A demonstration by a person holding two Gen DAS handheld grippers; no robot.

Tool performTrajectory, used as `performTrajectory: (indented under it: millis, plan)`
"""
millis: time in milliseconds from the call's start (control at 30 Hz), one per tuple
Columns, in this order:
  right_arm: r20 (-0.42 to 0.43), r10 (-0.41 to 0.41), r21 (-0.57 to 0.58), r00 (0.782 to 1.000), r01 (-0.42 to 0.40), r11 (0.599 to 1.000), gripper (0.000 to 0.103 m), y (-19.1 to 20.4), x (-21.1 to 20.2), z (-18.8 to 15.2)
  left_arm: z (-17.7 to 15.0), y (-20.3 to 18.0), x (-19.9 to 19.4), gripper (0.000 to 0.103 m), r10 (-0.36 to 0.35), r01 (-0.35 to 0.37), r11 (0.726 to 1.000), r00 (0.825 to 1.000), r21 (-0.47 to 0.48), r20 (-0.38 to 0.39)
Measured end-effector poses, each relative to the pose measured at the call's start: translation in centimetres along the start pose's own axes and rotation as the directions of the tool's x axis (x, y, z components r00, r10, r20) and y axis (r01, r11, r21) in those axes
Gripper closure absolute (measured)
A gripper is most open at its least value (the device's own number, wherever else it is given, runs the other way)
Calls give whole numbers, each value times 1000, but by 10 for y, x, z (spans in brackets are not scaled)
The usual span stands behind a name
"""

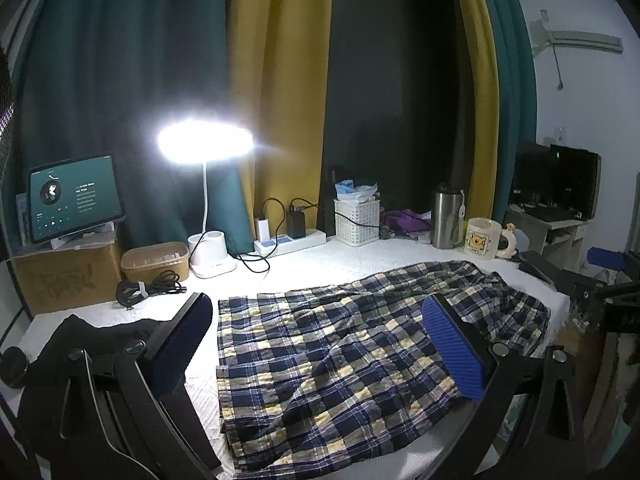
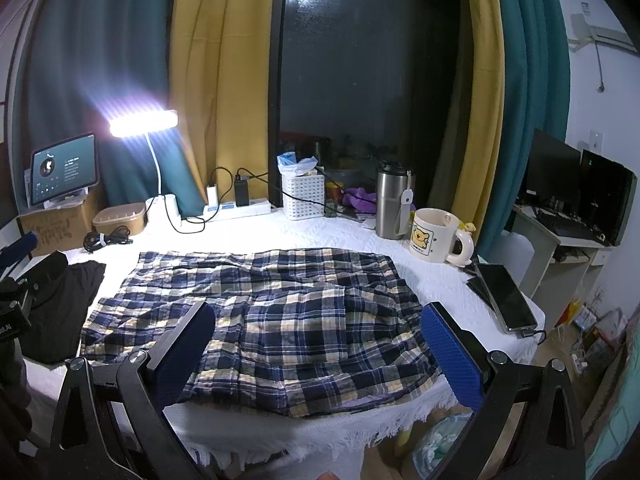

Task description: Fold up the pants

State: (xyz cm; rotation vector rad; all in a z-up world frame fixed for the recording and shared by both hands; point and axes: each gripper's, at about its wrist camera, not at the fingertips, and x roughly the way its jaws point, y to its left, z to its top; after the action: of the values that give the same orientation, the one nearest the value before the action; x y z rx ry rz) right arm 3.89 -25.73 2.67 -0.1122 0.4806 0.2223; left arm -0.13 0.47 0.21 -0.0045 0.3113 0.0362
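The plaid pants (image 1: 340,344), navy, white and yellow, lie spread and rumpled on the white table cover (image 1: 304,268). They also show in the right wrist view (image 2: 280,320). My left gripper (image 1: 316,320) is open and empty, hovering above the pants' left part. My right gripper (image 2: 316,328) is open and empty, above the pants' near edge at the table front. The right gripper's body shows at the right edge of the left wrist view (image 1: 600,292). The left gripper's body shows at the left edge of the right wrist view (image 2: 20,280).
A black garment (image 2: 60,312) lies left of the pants. Along the back stand a lit desk lamp (image 1: 206,144), tablet (image 1: 76,196), power strip (image 1: 290,242), white basket (image 1: 356,220), steel tumbler (image 2: 394,200) and bear mug (image 2: 434,236). A phone (image 2: 508,300) lies at the right edge.
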Motion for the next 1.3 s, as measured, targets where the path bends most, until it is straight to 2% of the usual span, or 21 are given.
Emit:
performTrajectory:
  millis: [1300]
  plan:
    - [-1, 14, -12, 1000, -14, 1000, 0, 6, 2, 5, 7, 8, -4, 0, 13, -13, 1000, 1000, -20, 16]
